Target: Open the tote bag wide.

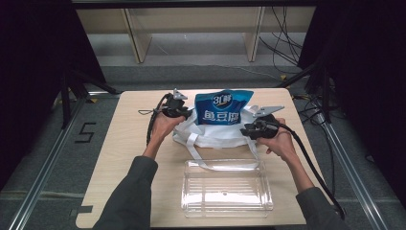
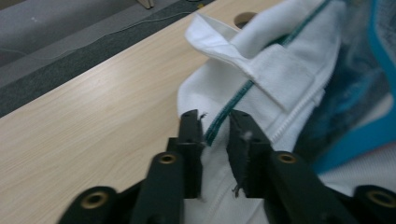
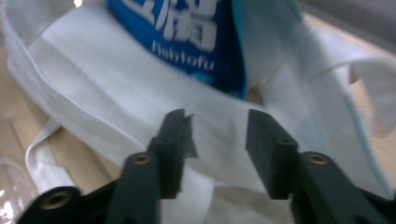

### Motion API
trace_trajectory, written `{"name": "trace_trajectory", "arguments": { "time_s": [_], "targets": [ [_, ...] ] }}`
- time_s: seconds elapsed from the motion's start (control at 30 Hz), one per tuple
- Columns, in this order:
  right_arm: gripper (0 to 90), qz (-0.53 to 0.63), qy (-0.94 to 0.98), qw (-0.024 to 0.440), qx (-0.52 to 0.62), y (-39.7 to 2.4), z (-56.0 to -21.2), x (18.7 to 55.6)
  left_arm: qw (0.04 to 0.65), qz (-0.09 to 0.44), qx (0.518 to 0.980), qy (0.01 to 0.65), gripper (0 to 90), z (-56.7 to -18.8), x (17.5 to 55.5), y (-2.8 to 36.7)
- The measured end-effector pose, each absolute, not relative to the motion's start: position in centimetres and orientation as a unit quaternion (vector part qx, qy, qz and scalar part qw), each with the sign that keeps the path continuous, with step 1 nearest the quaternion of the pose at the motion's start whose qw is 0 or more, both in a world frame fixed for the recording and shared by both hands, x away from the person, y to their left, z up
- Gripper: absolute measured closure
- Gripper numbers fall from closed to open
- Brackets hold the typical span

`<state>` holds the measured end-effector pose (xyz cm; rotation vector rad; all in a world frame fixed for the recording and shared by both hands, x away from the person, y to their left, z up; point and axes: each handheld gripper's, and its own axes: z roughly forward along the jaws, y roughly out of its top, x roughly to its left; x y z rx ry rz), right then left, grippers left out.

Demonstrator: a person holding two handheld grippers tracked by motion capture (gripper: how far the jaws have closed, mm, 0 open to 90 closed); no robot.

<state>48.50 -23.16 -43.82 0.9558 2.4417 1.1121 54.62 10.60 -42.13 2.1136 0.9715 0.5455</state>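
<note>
Two grippers flank white cloth bag [image 1: 215,136] mid-table. Left gripper [image 2: 215,135] narrow, jaws pinching bag's green-stitched edge. Blue pouch [image 1: 221,107] upright inside bag, "Fishtofu" readable in right gripper view. Right gripper [image 3: 215,135] wide, jaws astride white fabric. Clear plastic tray [image 1: 226,188] nearer person, bag strap [image 1: 210,160] draped onto it.

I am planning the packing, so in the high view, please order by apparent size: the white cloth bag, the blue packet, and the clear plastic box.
1. Clear plastic box, though it lies nearest the camera.
2. White cloth bag, close to the box in area, so this order is unsure.
3. Blue packet, plainly smallest; its lower part sits inside the bag.
</note>
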Motion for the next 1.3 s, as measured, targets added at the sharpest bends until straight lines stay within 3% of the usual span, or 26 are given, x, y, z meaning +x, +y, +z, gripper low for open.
{"name": "trace_trajectory", "arguments": {
  "time_s": [0.17,0.67,0.73,0.77,0.8,0.9,1.0,1.17,1.3],
  "targets": [
    [89.2,0.320,0.883,0.122,0.319,-23.6,-46.1,49.1,0.368,0.200,0.811,0.408,85.1,-43.5,56.5,10.6],
    [90.0,0.278,0.894,0.079,0.343,-26.0,-49.0,49.7,0.356,0.185,0.811,0.425,87.0,-46.2,56.6,9.9],
    [89.0,0.299,0.883,0.087,0.350,-26.1,-48.2,49.6,0.356,0.194,0.810,0.424,84.3,-45.4,56.2,10.0],
    [82.4,0.337,0.868,0.108,0.348,-26.7,-46.9,49.6,0.366,0.198,0.802,0.428,77.0,-44.4,55.5,10.4],
    [82.4,0.337,0.868,0.108,0.348,-26.7,-46.9,49.6,0.366,0.198,0.802,0.428,74.0,-44.4,55.5,10.4],
    [71.3,0.377,0.848,0.132,0.348,-27.3,-42.7,49.1,0.397,0.202,0.791,0.420,69.0,-42.1,53.8,11.0],
    [69.9,0.383,0.840,0.150,0.354,-27.3,-41.5,49.2,0.409,0.186,0.795,0.407,68.7,-40.9,51.7,10.7],
    [66.6,0.356,0.840,0.157,0.380,-27.5,-41.7,50.6,0.402,0.126,0.817,0.394,61.3,-42.2,49.2,10.3],
    [65.1,0.355,0.836,0.159,0.387,-26.9,-43.0,51.2,0.417,0.092,0.806,0.410,53.1,-43.1,48.6,10.7]
  ]
}}
